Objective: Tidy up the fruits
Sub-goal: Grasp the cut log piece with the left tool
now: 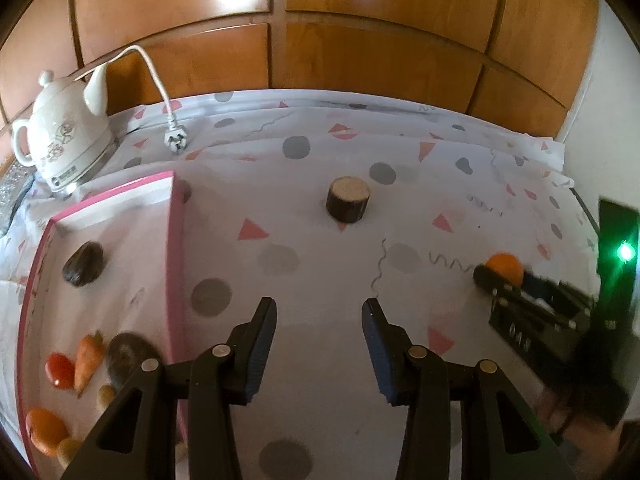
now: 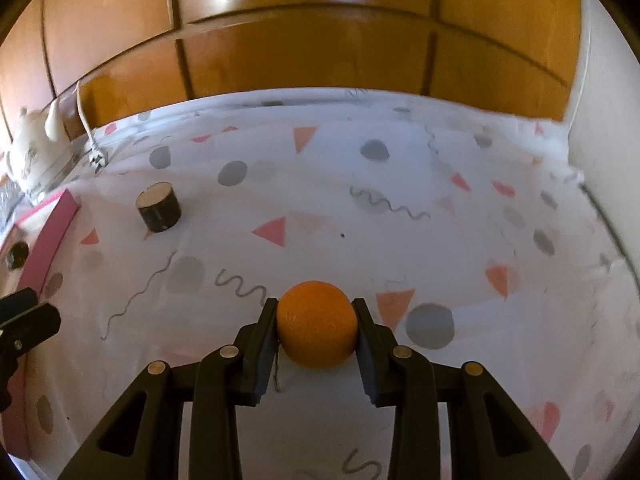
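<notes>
Both pads of the right gripper [image 2: 316, 312] clamp the round orange [image 2: 317, 325].

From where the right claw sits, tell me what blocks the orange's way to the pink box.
Only the left claw, open over the cloth beside the pink box. The right claw grips the orange; the brown stump stands farther back.

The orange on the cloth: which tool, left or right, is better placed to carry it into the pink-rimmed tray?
The right tool. Its fingers already sit against both sides of the orange. The left tool hangs open with nothing between its fingers, beside the pink-rimmed tray and apart from the orange.
</notes>
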